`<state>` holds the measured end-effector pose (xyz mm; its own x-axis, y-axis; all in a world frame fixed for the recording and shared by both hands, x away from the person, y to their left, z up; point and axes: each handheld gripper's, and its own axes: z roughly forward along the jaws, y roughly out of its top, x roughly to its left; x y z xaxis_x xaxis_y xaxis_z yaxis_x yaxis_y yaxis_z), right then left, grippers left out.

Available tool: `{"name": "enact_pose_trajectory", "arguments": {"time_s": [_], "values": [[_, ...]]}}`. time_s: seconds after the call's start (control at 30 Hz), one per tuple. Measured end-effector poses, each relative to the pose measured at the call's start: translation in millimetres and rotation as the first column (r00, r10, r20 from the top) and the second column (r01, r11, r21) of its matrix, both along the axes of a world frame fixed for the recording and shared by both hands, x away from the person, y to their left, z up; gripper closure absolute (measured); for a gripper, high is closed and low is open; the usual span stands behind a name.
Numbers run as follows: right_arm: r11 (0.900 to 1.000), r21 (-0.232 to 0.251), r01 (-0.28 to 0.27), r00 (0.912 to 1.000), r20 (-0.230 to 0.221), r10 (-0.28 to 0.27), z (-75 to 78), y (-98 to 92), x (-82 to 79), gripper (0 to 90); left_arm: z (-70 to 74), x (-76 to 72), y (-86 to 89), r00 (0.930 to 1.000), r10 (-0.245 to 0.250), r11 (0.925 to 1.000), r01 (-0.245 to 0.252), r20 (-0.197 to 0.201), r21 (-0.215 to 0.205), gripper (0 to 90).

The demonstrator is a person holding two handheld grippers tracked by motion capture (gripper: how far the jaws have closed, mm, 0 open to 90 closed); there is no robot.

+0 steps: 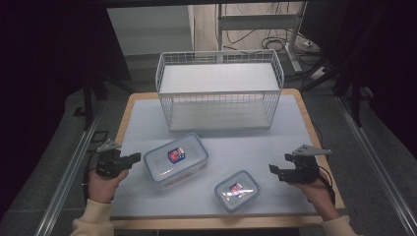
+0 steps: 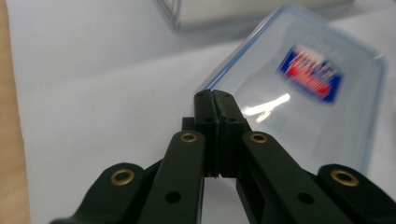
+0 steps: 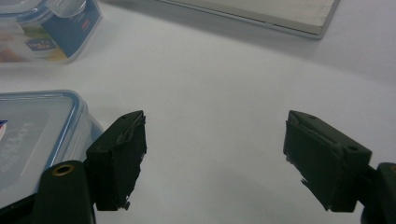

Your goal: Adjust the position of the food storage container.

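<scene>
A large clear lidded container [image 1: 176, 159] with a red and blue label lies left of centre on the pale mat. A smaller one of the same kind [image 1: 237, 190] sits near the front edge. My left gripper [image 1: 135, 158] hovers just left of the large container. In the left gripper view its jaws [image 2: 215, 95] are pressed together with nothing between them, their tip by a corner of the container [image 2: 317, 107]. My right gripper [image 1: 272, 169] is right of the small container. It stands open [image 3: 215, 135] over bare mat, with the small container [image 3: 32, 135] beside its left jaw.
A white wire basket [image 1: 219, 55] stands at the back of the table on the pale mat [image 1: 246, 147]. Its base edge [image 3: 261, 11] lies ahead of my right gripper. Wooden table edges frame the mat, and dark floor with cables lies beyond.
</scene>
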<state>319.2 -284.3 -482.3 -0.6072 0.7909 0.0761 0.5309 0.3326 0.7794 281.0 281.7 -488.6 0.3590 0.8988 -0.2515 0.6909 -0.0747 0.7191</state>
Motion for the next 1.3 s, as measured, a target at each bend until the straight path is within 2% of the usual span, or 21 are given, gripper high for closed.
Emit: {"name": "enact_pose_trajectory", "arguments": {"time_s": [0.03,0.07,0.13,0.5,0.7,0.9,1.03,1.3], "values": [[1.000,-0.002,0.002,1.0000,-0.001,-0.002,-0.4,-0.3,0.3,21.4,-8.4,0.7,2.7,0.9995,0.005,0.9998,-0.006,-0.032,-0.019,89.6],[1.000,-0.002,0.002,1.0000,-0.001,-0.002,-0.4,-0.3,0.3,21.4,-8.4,0.7,2.7,0.9995,0.005,0.9998,-0.006,-0.032,-0.019,89.6],[1.000,-0.002,0.007,1.0000,-0.002,-0.007,-0.5,-0.1,0.4,21.3,-16.7,1.6,2.4,0.9980,0.001,0.9997,-0.002,-0.063,-0.023,89.7],[1.000,-0.015,0.015,0.9998,-0.012,-0.015,-3.4,-1.5,1.7,21.0,-27.3,7.3,-5.8,0.9933,-0.005,1.0000,0.004,-0.116,-0.007,89.7],[1.000,-0.017,0.016,0.9998,-0.012,-0.016,-4.1,-1.5,1.7,21.0,-30.3,11.7,-12.3,0.9905,-0.005,0.9999,0.007,-0.137,0.009,89.8],[1.000,-0.021,0.013,0.9998,-0.016,-0.013,-4.6,-0.1,1.2,21.0,-28.6,16.6,-18.6,0.9900,-0.007,0.9999,0.009,-0.141,0.014,89.8],[1.000,-0.021,0.015,0.9997,-0.018,-0.016,-5.2,-0.1,1.2,21.0,-28.7,25.9,-24.8,0.9893,-0.021,0.9994,0.025,-0.144,0.025,89.8],[1.000,-0.022,0.010,0.9998,-0.017,-0.010,-5.8,0.6,1.2,21.0,-27.9,48.0,-39.3,0.9884,-0.044,0.9987,0.048,-0.145,0.019,89.8]]}}
